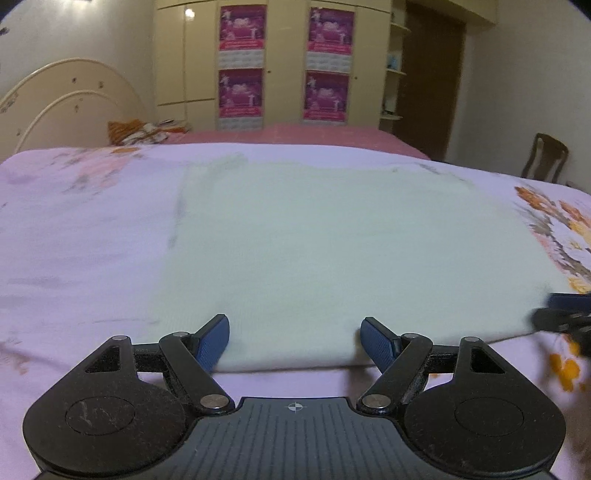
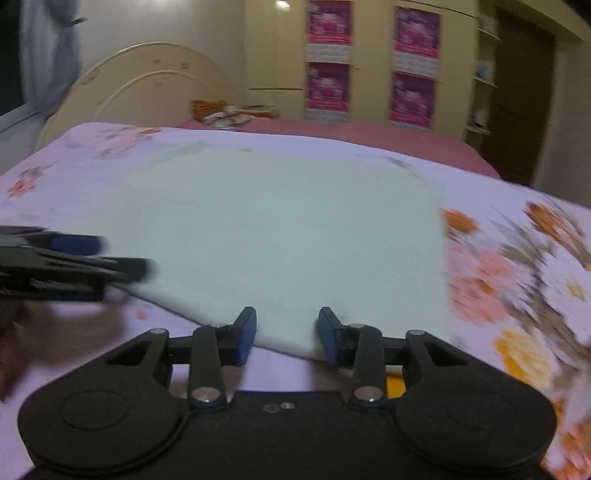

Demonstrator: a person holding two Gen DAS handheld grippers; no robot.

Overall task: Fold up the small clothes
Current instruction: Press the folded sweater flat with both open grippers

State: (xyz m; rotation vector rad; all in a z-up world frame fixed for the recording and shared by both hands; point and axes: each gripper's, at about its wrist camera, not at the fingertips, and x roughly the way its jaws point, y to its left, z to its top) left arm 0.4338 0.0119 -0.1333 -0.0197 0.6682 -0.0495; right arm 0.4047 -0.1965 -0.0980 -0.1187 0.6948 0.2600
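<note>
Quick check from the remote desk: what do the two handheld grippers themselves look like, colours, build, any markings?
Both look alike. The left gripper and right gripper have black linkage arms with silver pivot pins, round black housings, and blue textured pads on the fingers. The left's grey ribbed centre plate carries a small crosshair mark; the right's is plain black.

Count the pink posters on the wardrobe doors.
4, in two columns: upper left poster, lower left poster, upper right poster, lower right poster. None looks hidden, though the right wrist view is blurred.
</note>
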